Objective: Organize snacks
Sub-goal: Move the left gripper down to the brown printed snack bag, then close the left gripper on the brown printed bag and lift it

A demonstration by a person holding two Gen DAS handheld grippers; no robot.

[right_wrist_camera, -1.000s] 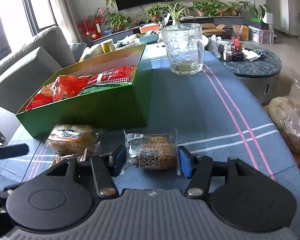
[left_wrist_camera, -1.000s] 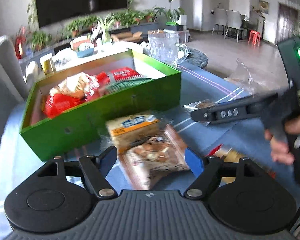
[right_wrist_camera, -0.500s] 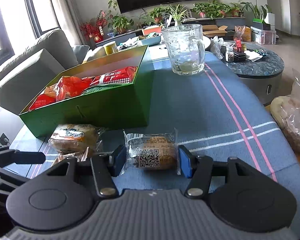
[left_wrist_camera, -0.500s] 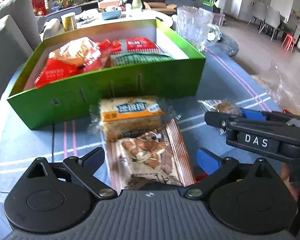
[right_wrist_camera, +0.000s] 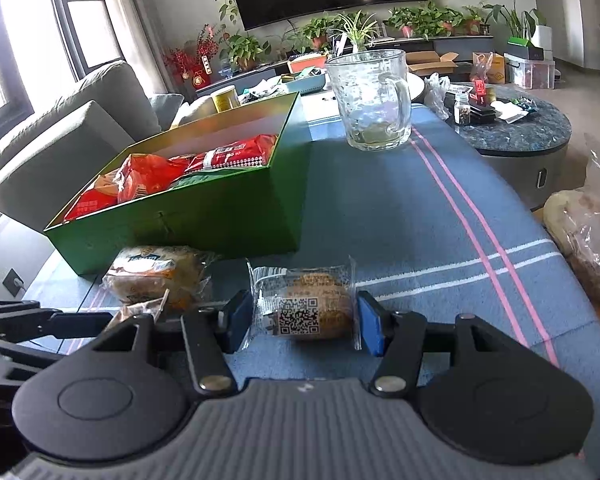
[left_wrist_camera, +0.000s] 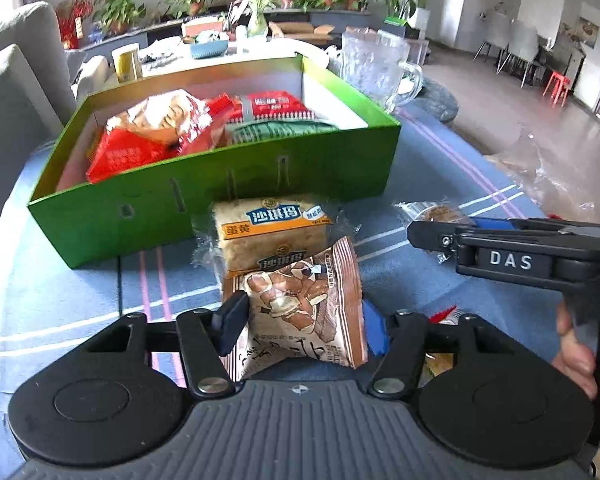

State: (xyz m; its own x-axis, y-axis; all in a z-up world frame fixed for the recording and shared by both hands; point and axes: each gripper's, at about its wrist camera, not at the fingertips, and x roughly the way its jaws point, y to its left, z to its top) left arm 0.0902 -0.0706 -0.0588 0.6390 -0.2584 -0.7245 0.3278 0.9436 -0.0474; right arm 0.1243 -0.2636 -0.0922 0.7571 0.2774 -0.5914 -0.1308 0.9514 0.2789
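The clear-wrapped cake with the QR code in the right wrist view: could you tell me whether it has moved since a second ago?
No. The QR-code cake lies where it did, just short of the green box, between the right gripper's pads.

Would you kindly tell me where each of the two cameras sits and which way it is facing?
Left wrist: sits on the left tongs, looking down along them at the brown snack packet they pinch, the green box beyond; the right tongs and a hand show at the right.
Right wrist: sits on the right tongs, facing the QR-code snack between their pads; the left tongs' tip enters at the left.
Shared: green box, glass mug, yellow-label snack.
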